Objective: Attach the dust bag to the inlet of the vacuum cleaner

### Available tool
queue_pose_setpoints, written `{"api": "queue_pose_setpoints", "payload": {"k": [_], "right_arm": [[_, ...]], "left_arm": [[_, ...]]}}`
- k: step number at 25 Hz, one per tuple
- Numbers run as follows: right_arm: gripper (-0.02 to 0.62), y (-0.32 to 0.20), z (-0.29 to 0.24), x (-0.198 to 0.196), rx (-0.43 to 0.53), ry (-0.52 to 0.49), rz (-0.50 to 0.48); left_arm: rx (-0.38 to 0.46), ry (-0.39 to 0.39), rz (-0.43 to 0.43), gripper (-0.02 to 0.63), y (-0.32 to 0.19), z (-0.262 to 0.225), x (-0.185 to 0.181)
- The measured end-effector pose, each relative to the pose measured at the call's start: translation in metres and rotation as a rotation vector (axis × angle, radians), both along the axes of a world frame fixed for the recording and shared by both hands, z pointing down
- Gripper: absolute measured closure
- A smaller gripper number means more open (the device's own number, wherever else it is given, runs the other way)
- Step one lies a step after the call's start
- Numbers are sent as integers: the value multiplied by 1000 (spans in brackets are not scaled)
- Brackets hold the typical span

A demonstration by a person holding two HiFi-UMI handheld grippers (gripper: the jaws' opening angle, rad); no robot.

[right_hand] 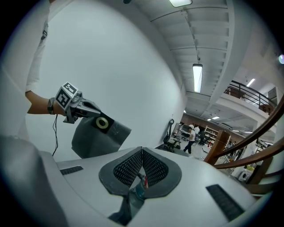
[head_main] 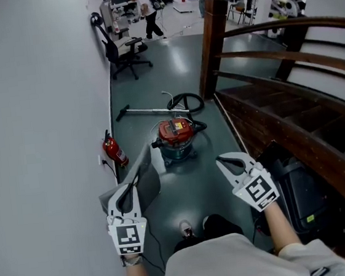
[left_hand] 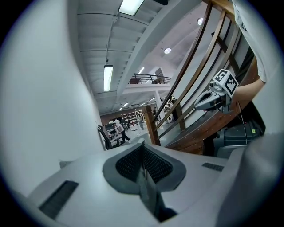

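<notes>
Vacuum cleaner (head_main: 176, 137): inlet too small to make out. Dust bag (head_main: 150, 179): seen edge-on in head view, collar hidden; partly behind left gripper (head_main: 136, 179).

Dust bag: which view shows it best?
Right gripper view: the dust bag hangs from the left gripper, ringed opening facing the camera. Head view shows it foreshortened; left gripper view, a sliver between its jaws.

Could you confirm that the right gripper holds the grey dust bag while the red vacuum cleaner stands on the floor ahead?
Not quite: the left gripper, not the right gripper, holds the grey dust bag, as the right gripper view shows; the right gripper is shut and empty. The red vacuum cleaner does stand on the floor ahead.
</notes>
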State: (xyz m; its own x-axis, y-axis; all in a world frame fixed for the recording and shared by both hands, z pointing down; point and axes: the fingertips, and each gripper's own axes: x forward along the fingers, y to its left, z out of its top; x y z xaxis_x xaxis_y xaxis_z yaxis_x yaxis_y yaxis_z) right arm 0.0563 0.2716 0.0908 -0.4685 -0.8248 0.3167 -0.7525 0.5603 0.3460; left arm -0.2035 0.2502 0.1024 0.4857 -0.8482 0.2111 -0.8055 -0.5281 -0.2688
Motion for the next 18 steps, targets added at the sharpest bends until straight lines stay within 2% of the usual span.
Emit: {"api": "queue_pose_setpoints", "payload": {"k": [11, 18], "right_arm": [[568, -30, 5, 0, -21, 51, -107], [568, -50, 7, 24, -21, 43, -143]], "left_arm": [[-12, -9, -27, 591, -13, -2, 24], [-11, -16, -65, 591, -24, -6, 48]]}}
